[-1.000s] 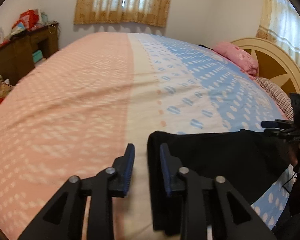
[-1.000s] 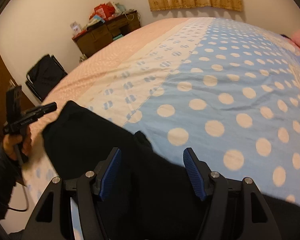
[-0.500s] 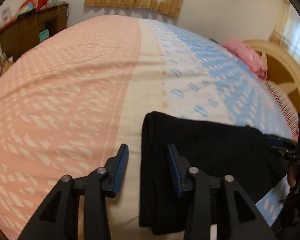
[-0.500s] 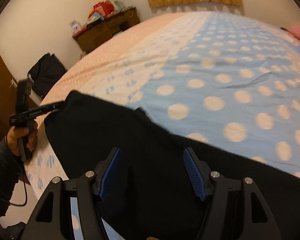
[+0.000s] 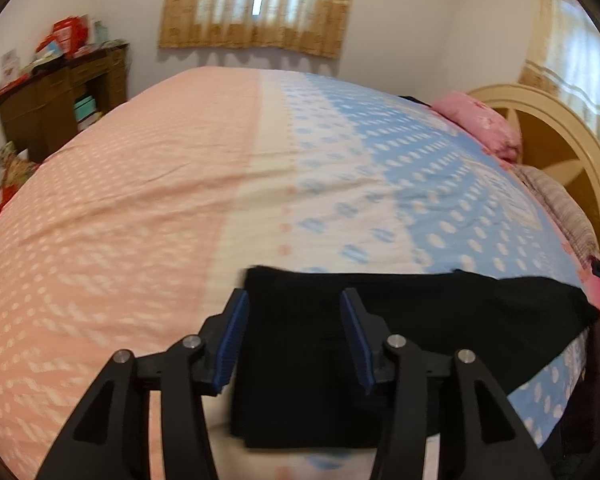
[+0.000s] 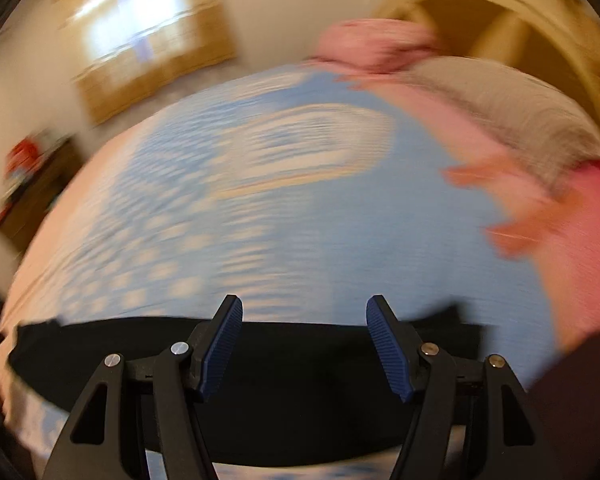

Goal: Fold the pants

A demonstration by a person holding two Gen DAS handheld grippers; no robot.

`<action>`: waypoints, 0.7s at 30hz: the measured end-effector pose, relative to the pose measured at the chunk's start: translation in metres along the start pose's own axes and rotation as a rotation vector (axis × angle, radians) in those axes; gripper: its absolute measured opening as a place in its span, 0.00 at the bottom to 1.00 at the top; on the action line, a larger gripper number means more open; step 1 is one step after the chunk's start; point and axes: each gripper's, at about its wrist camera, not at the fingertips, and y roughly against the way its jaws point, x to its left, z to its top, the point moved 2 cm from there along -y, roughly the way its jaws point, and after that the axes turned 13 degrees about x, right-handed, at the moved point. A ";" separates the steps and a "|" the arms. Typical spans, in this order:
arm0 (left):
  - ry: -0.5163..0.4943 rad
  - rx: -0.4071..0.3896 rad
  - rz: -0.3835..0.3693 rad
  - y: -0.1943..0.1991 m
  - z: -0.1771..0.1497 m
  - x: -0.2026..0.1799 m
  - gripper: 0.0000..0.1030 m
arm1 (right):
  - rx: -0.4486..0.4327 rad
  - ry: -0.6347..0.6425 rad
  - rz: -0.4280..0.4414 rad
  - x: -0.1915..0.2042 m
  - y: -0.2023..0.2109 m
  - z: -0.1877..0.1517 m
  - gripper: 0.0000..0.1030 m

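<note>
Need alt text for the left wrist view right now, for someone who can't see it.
The left tongs, jaws apart and opening, hang over the left end of black pants lying folded in a flat band on a bed with a pink, cream and blue dotted cover. A pink pillow sits by the cream headboard at right.

One pair of black pants (image 5: 380, 320) on one bed (image 5: 140, 220), one pink pillow (image 5: 476, 124), two curtained windows (image 5: 256, 4), one wooden cabinet (image 5: 60, 100).
</note>
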 end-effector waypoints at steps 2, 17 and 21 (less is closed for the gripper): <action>-0.038 0.015 -0.028 -0.007 0.001 -0.022 0.49 | 0.007 -0.067 -0.042 -0.037 0.002 -0.004 0.64; -0.193 0.129 -0.130 -0.050 -0.010 -0.121 0.49 | 0.151 -0.189 0.071 -0.118 -0.051 -0.023 0.44; -0.166 0.155 -0.122 -0.058 -0.015 -0.116 0.49 | 0.160 -0.136 0.013 -0.112 -0.056 -0.026 0.17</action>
